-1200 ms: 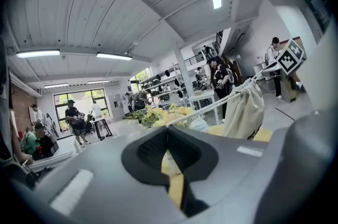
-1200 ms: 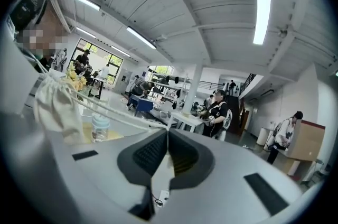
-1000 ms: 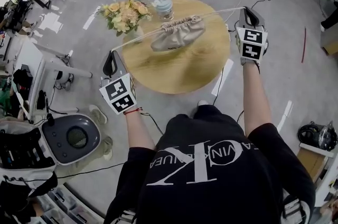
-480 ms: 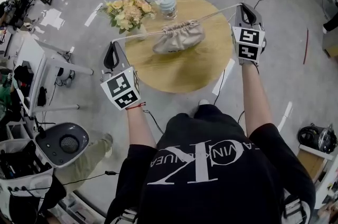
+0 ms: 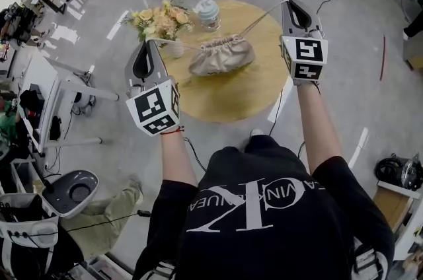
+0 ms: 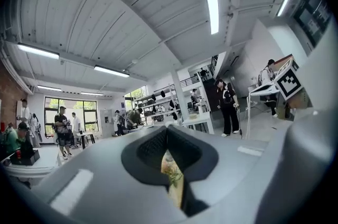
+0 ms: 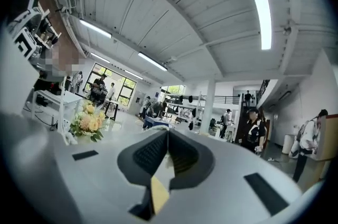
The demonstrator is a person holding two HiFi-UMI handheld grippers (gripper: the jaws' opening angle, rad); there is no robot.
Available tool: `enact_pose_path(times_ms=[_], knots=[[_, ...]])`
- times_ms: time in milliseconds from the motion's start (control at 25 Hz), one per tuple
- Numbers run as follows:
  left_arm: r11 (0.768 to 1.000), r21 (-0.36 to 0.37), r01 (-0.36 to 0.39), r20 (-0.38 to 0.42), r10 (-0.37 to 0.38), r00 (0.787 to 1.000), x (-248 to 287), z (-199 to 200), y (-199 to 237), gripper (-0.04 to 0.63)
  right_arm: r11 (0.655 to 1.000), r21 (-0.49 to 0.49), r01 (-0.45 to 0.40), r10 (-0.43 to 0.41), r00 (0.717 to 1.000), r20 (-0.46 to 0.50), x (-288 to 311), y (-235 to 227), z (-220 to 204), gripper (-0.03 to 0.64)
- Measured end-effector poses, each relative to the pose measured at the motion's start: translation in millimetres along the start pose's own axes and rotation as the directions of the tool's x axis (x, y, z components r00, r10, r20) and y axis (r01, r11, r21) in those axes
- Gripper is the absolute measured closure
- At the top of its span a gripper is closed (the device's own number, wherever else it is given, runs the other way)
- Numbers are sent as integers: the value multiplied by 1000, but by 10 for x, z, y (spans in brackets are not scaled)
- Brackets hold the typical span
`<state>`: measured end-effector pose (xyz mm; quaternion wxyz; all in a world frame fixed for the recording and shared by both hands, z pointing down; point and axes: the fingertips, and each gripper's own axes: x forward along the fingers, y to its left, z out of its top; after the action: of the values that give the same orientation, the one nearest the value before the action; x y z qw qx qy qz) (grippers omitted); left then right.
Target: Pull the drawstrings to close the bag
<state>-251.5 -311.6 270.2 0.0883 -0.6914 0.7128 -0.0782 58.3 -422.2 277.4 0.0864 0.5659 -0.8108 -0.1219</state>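
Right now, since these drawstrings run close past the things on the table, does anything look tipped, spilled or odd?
Nothing stands out. The bag has its mouth gathered shut over the round table. The flower bouquet and the lidded cup behind it stand upright, and no spill shows.

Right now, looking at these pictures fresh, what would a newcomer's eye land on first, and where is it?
The beige drawstring bag, its mouth gathered, is mid-picture over the round wooden table. Its left drawstring and right drawstring run out to the left gripper and right gripper, each shut on its cord, raised either side. A bouquet and a lidded cup stand just behind.
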Motion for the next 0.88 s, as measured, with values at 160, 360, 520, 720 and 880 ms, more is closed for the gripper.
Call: enact_pose_path(times_ms=[160,360,520,720,880], knots=[[1000,13,17,47,-18,999,100,229,-109,583,1000,-3,-18,18,998,52,40,25,224,597],[1000,5,31,85,-31,996,220,408,-194,583,999,2,-35,35,995,89,99,48,379,597],[999,-3,35,111,-34,993,274,549,-237,584,999,1,-38,38,993,113,95,3,508,597],[999,11,42,140,-43,989,252,709,-298,583,999,-2,-43,43,989,143,4,-1,652,597],[999,15,49,160,-51,986,304,866,-322,583,999,1,-48,47,985,167,19,-30,814,597]])
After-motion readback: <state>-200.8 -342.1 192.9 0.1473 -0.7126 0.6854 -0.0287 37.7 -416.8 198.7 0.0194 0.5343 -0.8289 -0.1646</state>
